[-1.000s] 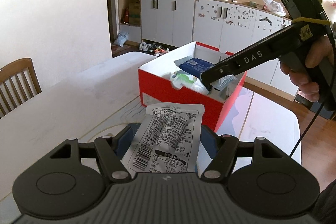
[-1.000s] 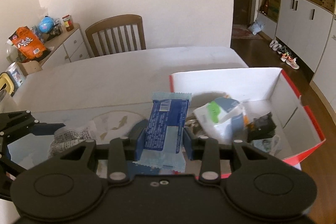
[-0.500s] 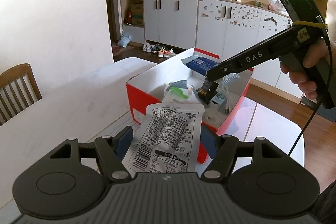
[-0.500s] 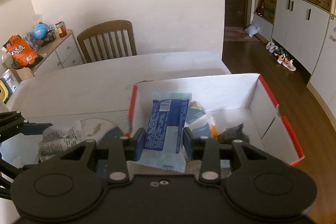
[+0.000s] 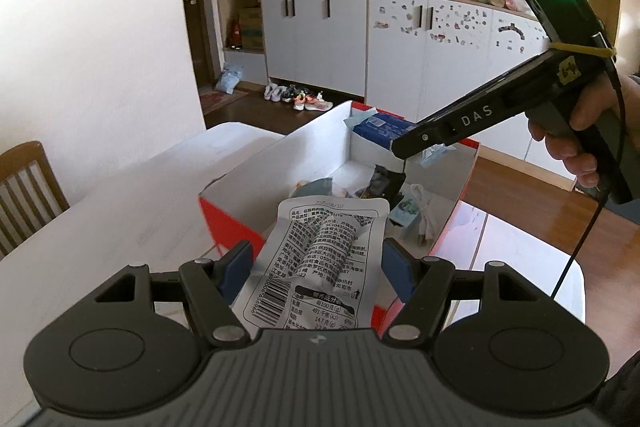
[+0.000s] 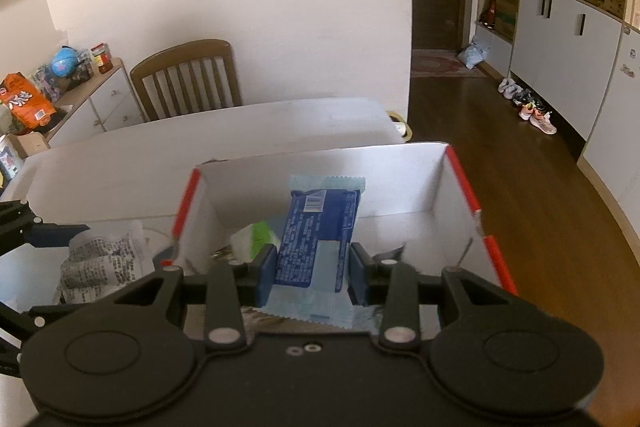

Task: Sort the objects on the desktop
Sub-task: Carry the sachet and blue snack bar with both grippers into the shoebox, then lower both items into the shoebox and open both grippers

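Note:
My left gripper (image 5: 318, 263) is shut on a silver printed snack pouch (image 5: 320, 259) and holds it above the near edge of the red and white box (image 5: 280, 163). My right gripper (image 6: 312, 267) is shut on a blue wrapped snack pack (image 6: 320, 239) and holds it over the inside of the box (image 6: 400, 183). In the left wrist view the right gripper's arm (image 5: 472, 119) reaches over the box with the blue pack (image 5: 380, 131). The box holds several small packets (image 5: 384, 183). The pouch also shows in the right wrist view (image 6: 104, 259).
The box stands on a white table (image 5: 120, 211) near its right end. A wooden chair (image 6: 188, 79) stands at the table's far side. A sideboard (image 6: 80, 103) with snacks is at the left, cabinets (image 5: 360, 43) and wood floor beyond.
Both grippers rose and moved forward over the box. The right gripper's blue pack now hangs above the box's inside, and the left pouch has come over the box's near edge.

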